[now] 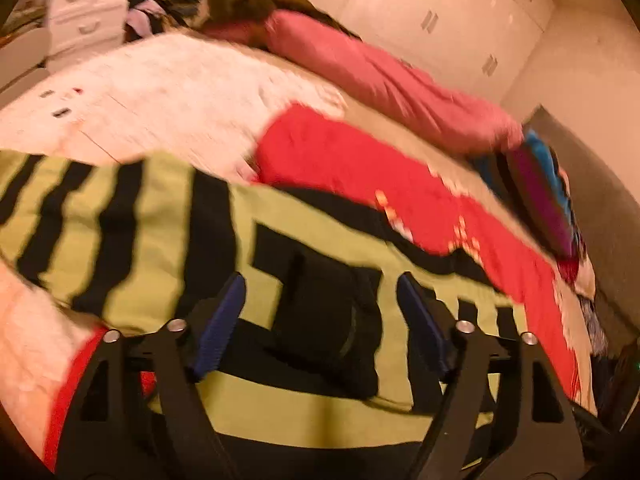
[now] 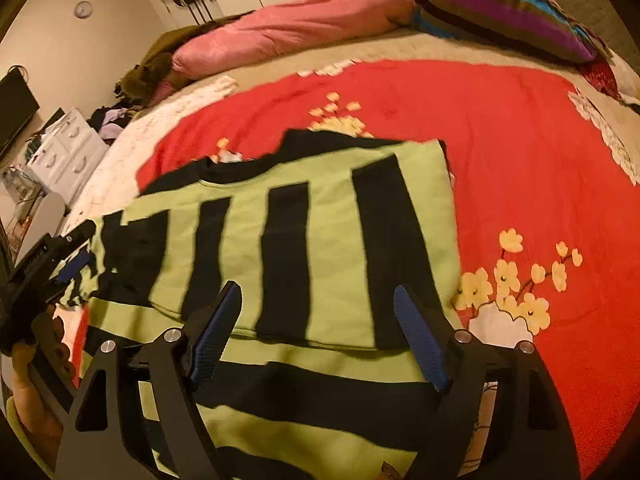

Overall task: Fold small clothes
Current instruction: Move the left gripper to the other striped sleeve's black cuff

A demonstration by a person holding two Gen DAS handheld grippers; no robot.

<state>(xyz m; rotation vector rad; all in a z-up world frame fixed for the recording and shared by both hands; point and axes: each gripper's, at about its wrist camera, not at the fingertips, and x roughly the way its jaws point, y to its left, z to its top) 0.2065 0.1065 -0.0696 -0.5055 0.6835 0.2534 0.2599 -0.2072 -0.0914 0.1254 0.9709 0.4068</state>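
Green-and-black striped shirt (image 2: pixel 304 248) lay under both released tongs, left gripper (image 1: pixel 320 316) and right gripper (image 2: pixel 316 328); its loose folded panel risked sliding open

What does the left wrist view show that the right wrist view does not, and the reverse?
Only the left wrist view: the left gripper, open over the striped garment, and a black patch on the cloth between its fingers.

Only the right wrist view: the right gripper, open; a wall clock; a dark screen; yellow flowers printed on the red blanket.

Both: the green-and-black garment, red blanket, pink pillow, striped pillow, white drawers.
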